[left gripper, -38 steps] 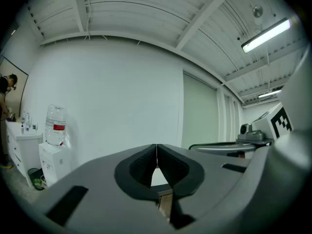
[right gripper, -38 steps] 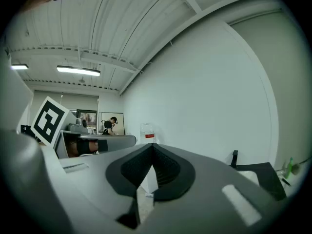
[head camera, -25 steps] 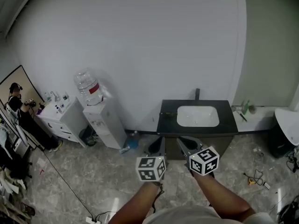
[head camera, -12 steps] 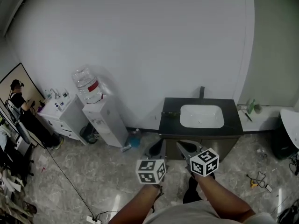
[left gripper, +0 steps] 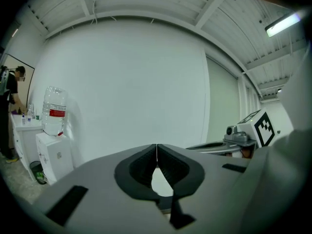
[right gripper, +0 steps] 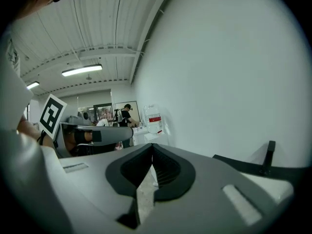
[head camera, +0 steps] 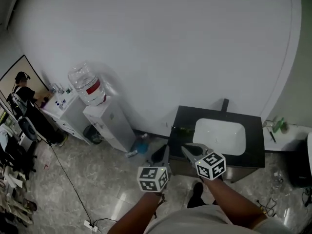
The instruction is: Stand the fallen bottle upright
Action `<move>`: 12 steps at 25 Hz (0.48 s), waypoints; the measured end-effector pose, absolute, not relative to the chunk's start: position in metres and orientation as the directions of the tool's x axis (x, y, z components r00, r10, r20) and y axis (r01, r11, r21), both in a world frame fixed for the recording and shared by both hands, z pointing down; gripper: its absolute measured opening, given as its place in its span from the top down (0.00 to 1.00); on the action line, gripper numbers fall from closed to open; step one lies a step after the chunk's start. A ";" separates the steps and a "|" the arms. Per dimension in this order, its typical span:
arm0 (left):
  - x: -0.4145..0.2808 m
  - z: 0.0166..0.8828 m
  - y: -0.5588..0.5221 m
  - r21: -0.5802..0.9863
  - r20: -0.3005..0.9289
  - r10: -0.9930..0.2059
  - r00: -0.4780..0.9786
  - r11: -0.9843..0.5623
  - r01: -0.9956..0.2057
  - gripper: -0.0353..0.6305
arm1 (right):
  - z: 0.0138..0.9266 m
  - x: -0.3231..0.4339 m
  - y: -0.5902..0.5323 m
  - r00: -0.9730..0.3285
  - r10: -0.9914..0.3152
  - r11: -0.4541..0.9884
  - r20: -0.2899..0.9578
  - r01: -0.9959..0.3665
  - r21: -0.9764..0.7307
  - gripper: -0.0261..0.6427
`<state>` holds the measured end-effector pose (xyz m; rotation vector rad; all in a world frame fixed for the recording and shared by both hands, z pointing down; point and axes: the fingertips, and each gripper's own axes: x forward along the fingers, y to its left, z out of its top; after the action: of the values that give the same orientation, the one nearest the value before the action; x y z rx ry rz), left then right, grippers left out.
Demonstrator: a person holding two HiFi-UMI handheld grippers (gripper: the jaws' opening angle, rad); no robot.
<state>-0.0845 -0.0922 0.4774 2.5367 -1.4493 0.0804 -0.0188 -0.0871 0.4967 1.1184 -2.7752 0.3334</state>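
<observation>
A small green bottle [head camera: 184, 128] lies on its side on the black counter [head camera: 181, 139], left of the white sink [head camera: 219, 136]; it is too small to make out in detail. My left gripper [head camera: 161, 153] and right gripper [head camera: 189, 149] hang side by side in the air just in front of the counter's near left corner. Both are shut with nothing between the jaws. In the left gripper view the closed tips [left gripper: 156, 146] point at the bare white wall. The right gripper view has its closed tips [right gripper: 152, 146] aimed along the wall, with the faucet [right gripper: 267, 158] to the right.
A water dispenser [head camera: 109, 126] with a big bottle [head camera: 86, 86] stands left of the counter, beside a white cabinet [head camera: 66, 112]. A person [head camera: 22, 88] stands at the far left. A blue object [head camera: 141, 148] lies on the floor. Another green bottle [head camera: 278, 126] stands on the right ledge.
I have stepped closer and lower toward the counter, which now sits further right and larger in view. Both grippers came forward with me and stayed shut.
</observation>
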 end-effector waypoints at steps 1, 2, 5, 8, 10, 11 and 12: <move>-0.079 0.482 -0.113 0.165 0.159 -0.849 0.504 -0.480 -0.861 0.93 | 0.500 -0.012 -0.111 -0.728 -0.648 0.716 0.224 -0.683 -0.146 0.96; -0.073 0.486 -0.132 0.170 0.162 -0.854 0.494 -0.469 -0.867 0.93 | 0.504 -0.006 -0.134 -0.738 -0.629 0.730 0.247 -0.669 -0.138 0.96; -0.063 0.497 -0.186 0.199 0.170 -0.876 0.452 -0.419 -0.886 0.93 | 0.519 0.009 -0.199 -0.764 -0.561 0.773 0.319 -0.622 -0.129 0.95; -0.058 0.506 -0.226 0.209 0.187 -0.889 0.417 -0.379 -0.901 0.93 | 0.537 0.012 -0.254 -0.779 -0.474 0.821 0.410 -0.559 -0.113 0.93; -0.059 0.512 -0.247 0.223 0.204 -0.891 0.405 -0.361 -0.906 0.93 | 0.552 0.005 -0.286 -0.779 -0.407 0.853 0.477 -0.511 -0.106 0.92; -0.061 0.516 -0.255 0.229 0.212 -0.892 0.400 -0.352 -0.907 0.93 | 0.562 0.000 -0.299 -0.775 -0.367 0.867 0.514 -0.485 -0.112 0.92; -0.065 0.520 -0.262 0.233 0.219 -0.893 0.394 -0.344 -0.909 0.93 | 0.573 -0.006 -0.310 -0.768 -0.322 0.880 0.553 -0.458 -0.125 0.92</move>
<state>-0.0649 -0.2617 0.5198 2.3412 -1.5708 0.0752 -0.0062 -0.3103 0.5734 0.5644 -2.5130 0.3432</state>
